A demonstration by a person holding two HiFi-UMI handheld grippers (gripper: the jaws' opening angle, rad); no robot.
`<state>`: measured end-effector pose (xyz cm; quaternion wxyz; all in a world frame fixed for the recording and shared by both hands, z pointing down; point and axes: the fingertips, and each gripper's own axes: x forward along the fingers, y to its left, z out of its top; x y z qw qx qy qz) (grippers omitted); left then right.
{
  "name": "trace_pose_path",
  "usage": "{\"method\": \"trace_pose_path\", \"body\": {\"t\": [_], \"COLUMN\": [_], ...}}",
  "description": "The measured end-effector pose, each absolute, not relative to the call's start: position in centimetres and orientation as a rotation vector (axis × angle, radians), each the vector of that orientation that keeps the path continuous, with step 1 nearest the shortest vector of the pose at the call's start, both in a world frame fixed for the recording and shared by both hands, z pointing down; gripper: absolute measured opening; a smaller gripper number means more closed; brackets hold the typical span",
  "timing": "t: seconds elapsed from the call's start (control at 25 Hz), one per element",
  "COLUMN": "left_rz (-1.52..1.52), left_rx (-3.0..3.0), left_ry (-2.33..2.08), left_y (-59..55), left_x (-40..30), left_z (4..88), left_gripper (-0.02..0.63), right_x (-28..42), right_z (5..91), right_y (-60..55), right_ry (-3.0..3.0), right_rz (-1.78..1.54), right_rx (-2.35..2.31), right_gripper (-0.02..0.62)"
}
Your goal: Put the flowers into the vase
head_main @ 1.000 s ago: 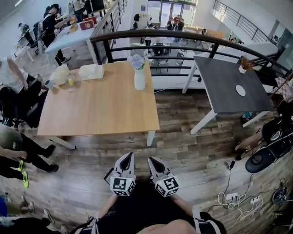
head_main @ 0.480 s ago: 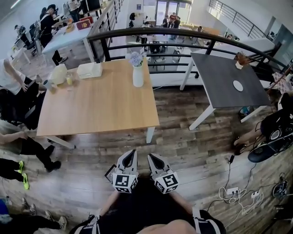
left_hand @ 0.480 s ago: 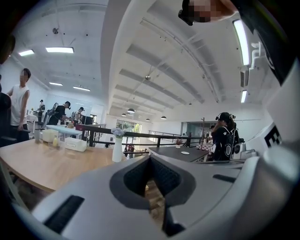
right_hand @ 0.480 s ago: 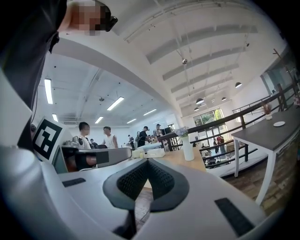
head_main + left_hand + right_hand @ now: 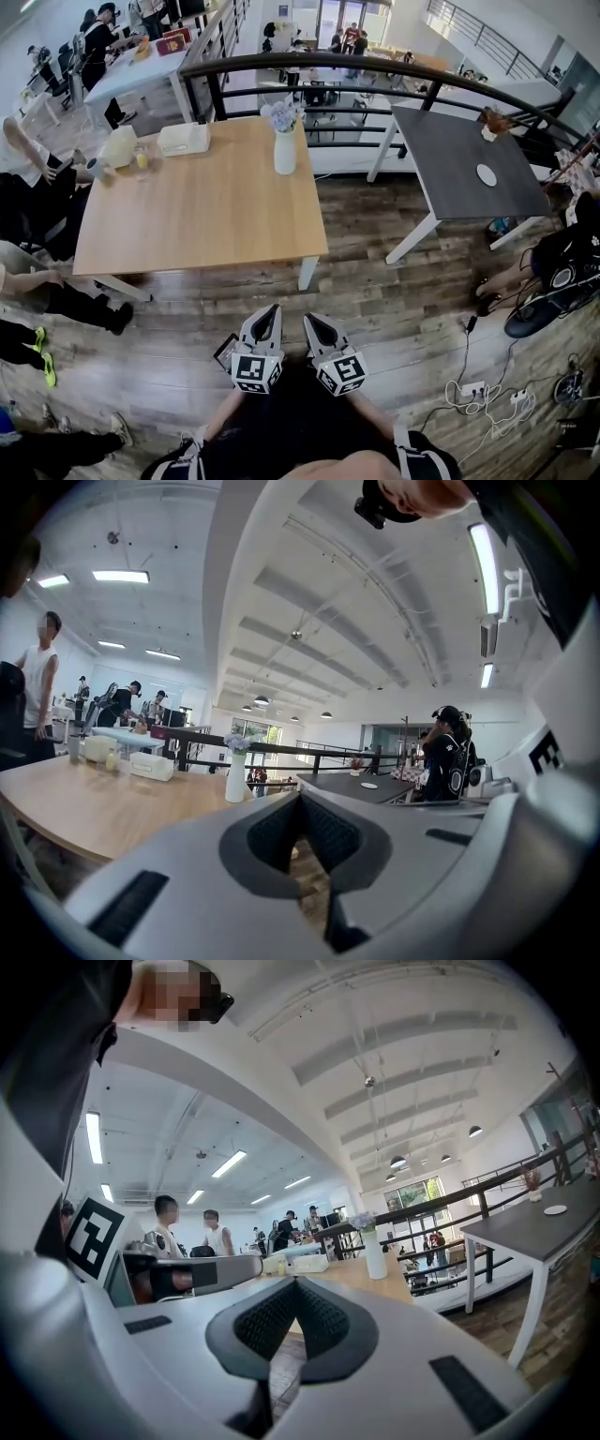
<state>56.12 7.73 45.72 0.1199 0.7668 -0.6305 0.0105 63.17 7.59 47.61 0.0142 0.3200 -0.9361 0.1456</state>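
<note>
While the flowers [image 5: 281, 115] stood in the vase [image 5: 285, 153], the left gripper [image 5: 273, 311] and the right gripper [image 5: 308, 321] were pressed together, empty.

Table [image 5: 202, 220] pale matt wood; vase [image 5: 285, 152] smooth, glossy; floor [image 5: 394, 309] worn wood planks

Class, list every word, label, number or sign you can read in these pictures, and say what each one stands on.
No text can be read anywhere.
Cubes on the left gripper and right gripper: black-and-white square markers, patterns only, no letters.
Red board on the far table: any print is too small to read.
</note>
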Motion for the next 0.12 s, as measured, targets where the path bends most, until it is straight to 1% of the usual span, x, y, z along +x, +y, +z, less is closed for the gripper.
{"method": "trace_pose_path", "body": {"t": [0.12], "left_rz": [0.029], "left_rx": [2.245], "left_ry": [-1.845], "left_y": [8.03], "left_x": [56.2], "left_z": [45.94], "left_gripper": [0.031], "right_x": [63.24], "right_z": [47.88], "right_y": [7.96], "right_ry": [-2.916], "right_rz": [0.446], "right_rx": [0.998], "right_gripper": [0.015]}}
